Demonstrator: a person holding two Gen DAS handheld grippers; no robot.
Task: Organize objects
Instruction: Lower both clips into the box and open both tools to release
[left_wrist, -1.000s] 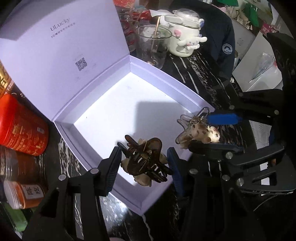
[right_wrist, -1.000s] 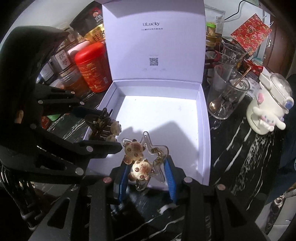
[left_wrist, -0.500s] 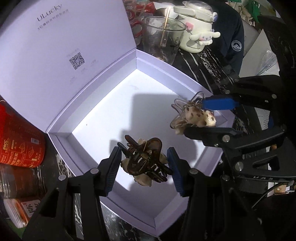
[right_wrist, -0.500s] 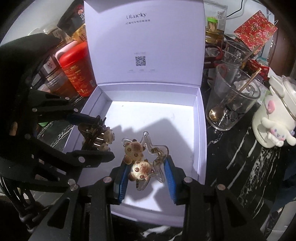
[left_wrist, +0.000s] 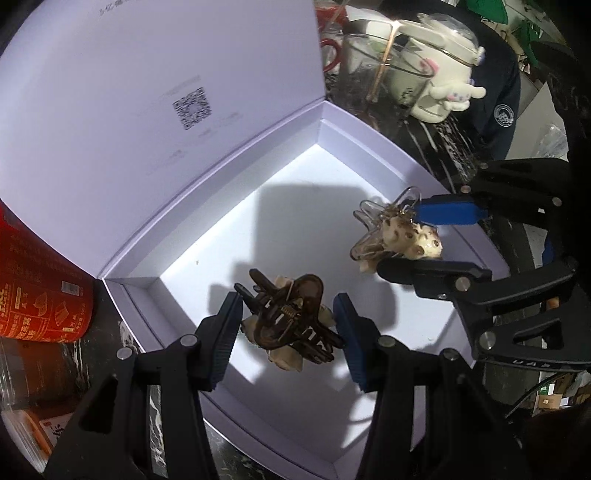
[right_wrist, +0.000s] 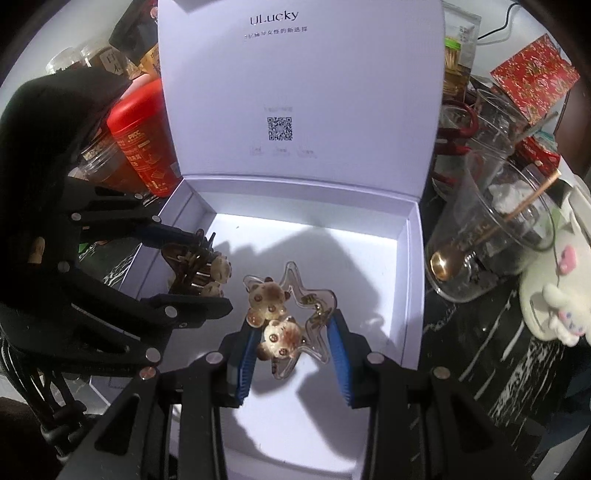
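An open white gift box (left_wrist: 140, 325) (right_wrist: 410, 280) with its lid standing upright lies on the dark marble table. My left gripper (left_wrist: 288, 325) is shut on a dark brown claw hair clip (left_wrist: 291, 317) with cream bear charms, hanging over the box's near left part. My right gripper (right_wrist: 291, 343) is shut on a clear star-shaped hair clip (right_wrist: 291, 314) with two cream bears, held above the box floor. Each gripper also shows in the other's view: the right gripper (left_wrist: 417, 240) and the left gripper (right_wrist: 192, 273).
A red tin (right_wrist: 142, 140) and jars stand left of the box. On the right stand a clear cup with a gold spoon (right_wrist: 491, 243), a white cartoon-dog jar (right_wrist: 557, 295) and more glasses. A red patterned packet (right_wrist: 532, 85) is behind.
Both grippers, still gripping their clips, have moved forward and down from the box's near edge to over its floor; the box looms larger in both views.
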